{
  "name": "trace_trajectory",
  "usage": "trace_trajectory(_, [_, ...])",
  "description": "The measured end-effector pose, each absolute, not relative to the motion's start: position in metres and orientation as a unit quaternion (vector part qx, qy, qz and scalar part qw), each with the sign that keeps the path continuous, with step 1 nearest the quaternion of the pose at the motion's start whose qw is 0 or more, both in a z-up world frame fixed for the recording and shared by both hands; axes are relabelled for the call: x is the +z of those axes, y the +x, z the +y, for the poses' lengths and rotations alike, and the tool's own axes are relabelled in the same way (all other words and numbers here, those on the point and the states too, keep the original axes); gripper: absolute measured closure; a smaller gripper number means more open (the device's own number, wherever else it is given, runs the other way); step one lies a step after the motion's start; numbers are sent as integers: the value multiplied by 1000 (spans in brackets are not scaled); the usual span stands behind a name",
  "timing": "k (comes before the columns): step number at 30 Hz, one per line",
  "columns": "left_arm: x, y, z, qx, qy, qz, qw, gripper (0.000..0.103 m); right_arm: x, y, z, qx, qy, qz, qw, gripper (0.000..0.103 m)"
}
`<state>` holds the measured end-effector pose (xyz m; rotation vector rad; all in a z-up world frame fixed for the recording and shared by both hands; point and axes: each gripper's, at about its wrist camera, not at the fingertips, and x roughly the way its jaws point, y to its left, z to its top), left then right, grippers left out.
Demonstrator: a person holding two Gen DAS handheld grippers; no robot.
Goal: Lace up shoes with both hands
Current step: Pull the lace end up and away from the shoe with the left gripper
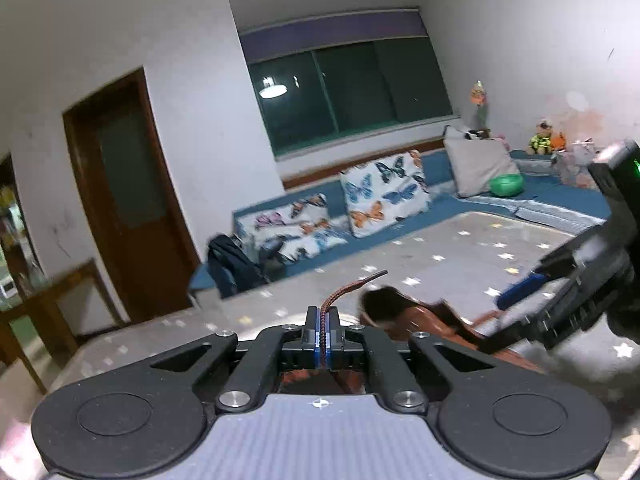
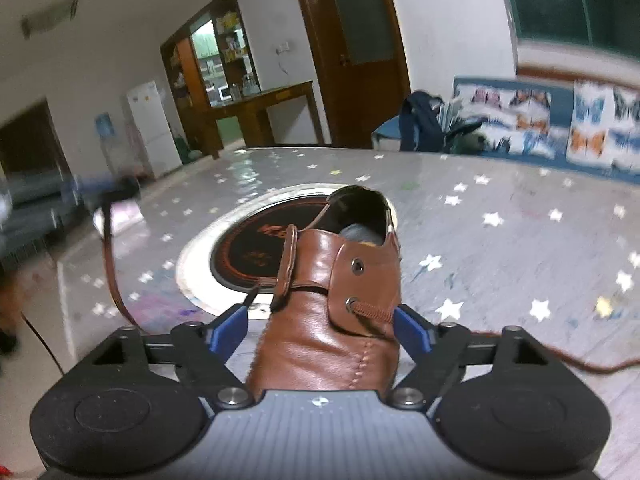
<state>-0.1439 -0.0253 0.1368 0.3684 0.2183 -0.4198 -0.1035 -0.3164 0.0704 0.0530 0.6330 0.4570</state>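
A brown leather shoe (image 2: 340, 312) stands on the star-patterned table, toe towards my right gripper, opening away. My right gripper (image 2: 320, 326) is open, its blue pads (image 2: 230, 326) on either side of the shoe's front. A brown lace (image 2: 372, 311) comes out of a lower eyelet on the right flap and trails off right. My left gripper (image 1: 323, 336) is shut on the other end of the brown lace (image 1: 340, 294), whose black tip points up. In the left wrist view the shoe (image 1: 420, 316) lies just beyond, with the right gripper (image 1: 560, 288) at the right.
The grey table (image 2: 500, 248) has a round black inset plate (image 2: 248, 256) under the shoe. A blue sofa with butterfly cushions (image 1: 384, 196), a dark bag (image 1: 232, 264), a wooden door (image 1: 128, 192) and a wooden side table (image 2: 260, 108) stand beyond.
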Motion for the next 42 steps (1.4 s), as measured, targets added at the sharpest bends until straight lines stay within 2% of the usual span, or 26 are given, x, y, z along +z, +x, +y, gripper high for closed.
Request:
trace_trajectory(4, [152, -142, -19, -188, 203, 78, 958, 101, 68, -102, -300, 200, -9, 313, 928, 4])
trace_trajectory(8, [168, -145, -12, -176, 214, 52, 959, 101, 62, -98, -288, 176, -38, 317, 931, 0])
trace_trajectory(31, [211, -163, -10, -137, 270, -41, 952, 101, 49, -78, -248, 116, -76, 350, 926, 0])
trace_trajectory(42, [209, -175, -12, -115, 289, -70, 948, 101, 43, -72, -244, 89, -86, 362, 924, 0])
